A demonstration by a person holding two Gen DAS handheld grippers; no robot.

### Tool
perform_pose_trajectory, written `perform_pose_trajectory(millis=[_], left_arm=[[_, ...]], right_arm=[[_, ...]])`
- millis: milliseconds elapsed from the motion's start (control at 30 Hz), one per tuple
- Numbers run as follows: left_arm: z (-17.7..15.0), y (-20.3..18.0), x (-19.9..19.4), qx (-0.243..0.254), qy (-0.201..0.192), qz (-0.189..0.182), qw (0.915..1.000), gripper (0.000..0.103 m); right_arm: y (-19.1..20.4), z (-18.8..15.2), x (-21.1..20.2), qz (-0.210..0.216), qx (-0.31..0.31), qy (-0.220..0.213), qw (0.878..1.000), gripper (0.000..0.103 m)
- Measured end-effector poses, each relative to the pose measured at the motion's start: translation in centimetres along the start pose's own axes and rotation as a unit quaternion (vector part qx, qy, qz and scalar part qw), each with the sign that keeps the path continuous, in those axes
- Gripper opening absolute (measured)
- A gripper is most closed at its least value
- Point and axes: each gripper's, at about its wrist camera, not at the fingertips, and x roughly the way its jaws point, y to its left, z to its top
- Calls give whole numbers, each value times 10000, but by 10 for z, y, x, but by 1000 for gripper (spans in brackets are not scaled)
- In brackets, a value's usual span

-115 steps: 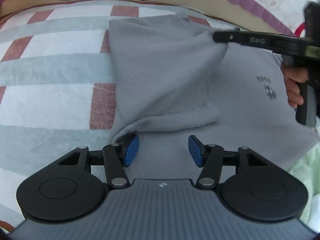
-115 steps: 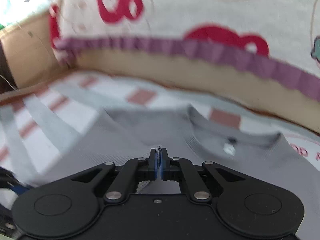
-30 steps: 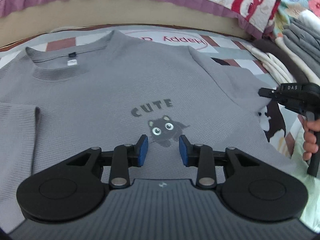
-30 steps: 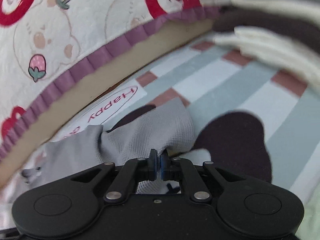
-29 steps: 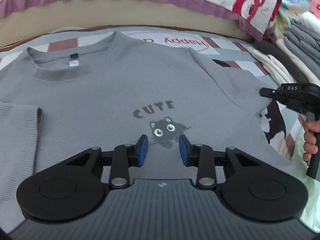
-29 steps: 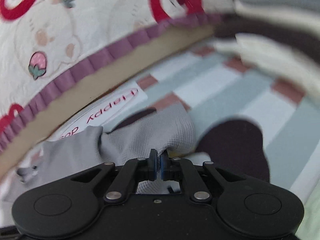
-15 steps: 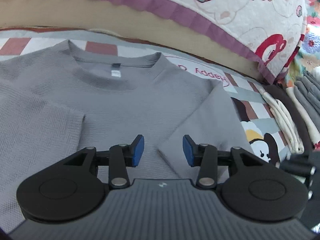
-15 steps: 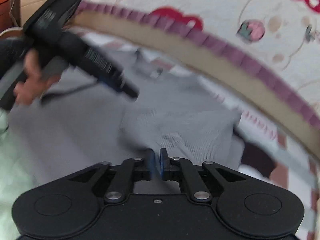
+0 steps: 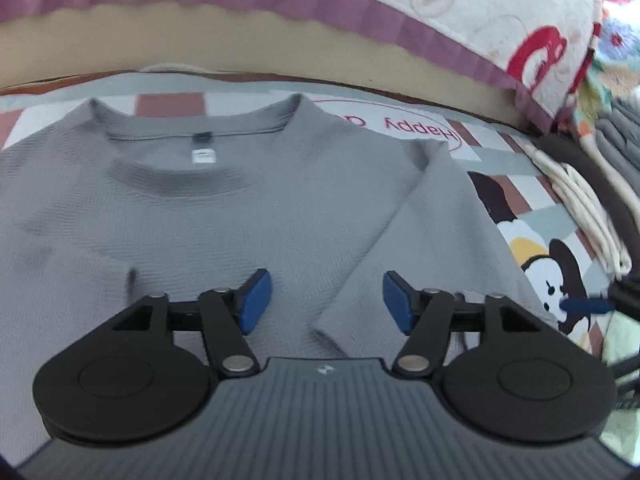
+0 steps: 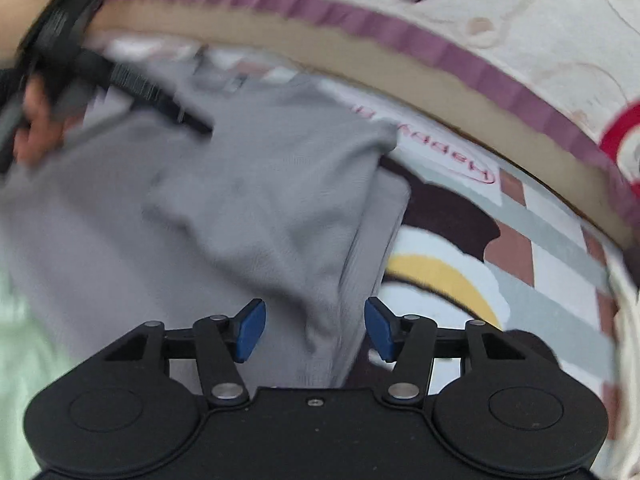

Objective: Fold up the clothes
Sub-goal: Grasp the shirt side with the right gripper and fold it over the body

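**Grey sweater laid flat, both sleeves folded in, both tongs released**

A grey sweater (image 9: pixel 256 208) is seen spread face-up across the middle of the left wrist view, on a bed sheet (image 9: pixel 532 208) with a check and cartoon pattern. Its collar (image 9: pixel 200 132) is placed toward the top centre of the frame, with a small white label below the neckline. The right sleeve (image 9: pixel 404 240) is folded diagonally inward over the body, its cuff lying at lower centre between the blue pads. The left tongs (image 9: pixel 326 300) are held released, pads well apart, above the sweater's lower chest.

In the right wrist view, which is motion-blurred, the folded sleeve (image 10: pixel 288 200) is seen bunched in the centre of the frame. The right tongs (image 10: pixel 312 330) are released, and sleeve fabric appears to lie between the 2 pads without being gripped. The left tongs (image 10: pixel 200 126) are visible at upper left, held by a hand (image 10: pixel 36 128).

A quilt (image 9: pixel 460 4) with a purple ruffle runs across the top of both views. Folded clothes (image 9: pixel 600 184) are stacked at the right edge of the left wrist view.
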Motion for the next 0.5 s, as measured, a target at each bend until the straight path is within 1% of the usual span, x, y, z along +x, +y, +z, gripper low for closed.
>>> perform_pose_trajectory(millis=[33,67,100,133,167,200,233,267,300,333,400,500], left_arm=[[-1,-4,2,76,10,-48,10000,71],[-2,-7,4,153,21,-95,9998,71],[-2,-11,7,229,31,-143,9996,71],[-3,-14,9,305,42,-190,9993,70],[-4,-18,11,381,52,-238,9990,67],[-5,-22,13,457,63,-285,9985,59],[-6,-25,15,534,73,-332,9980,29],[-7,-31,15,711,126,-285,9970,2],[-7,-35,14,792,179,-272,9963,2],[-7,-34,9,662,132,-358,9971,2],[-5,-29,-1,256,36,-554,9981,2],[-7,-22,-15,-328,60,-777,9964,2]], right_arm=[[1,1,2,3,2,-93,10000,58],[6,2,6,-30,-212,-75,9997,47],[11,2,8,-81,-424,-58,9990,3],[15,1,7,-163,-635,-44,9978,7],[20,0,6,-246,-844,-30,9961,7],[24,-1,4,-328,-1054,-16,9939,7],[26,-3,3,-419,-1157,-10,9924,7],[24,-3,3,-528,-1071,-18,9928,7],[21,-4,2,-636,-985,-26,9931,6],[18,-5,1,-744,-898,-34,9932,6],[12,-7,0,-960,-725,-50,9927,4],[4,-10,-2,-1278,-498,-32,9905,4]])
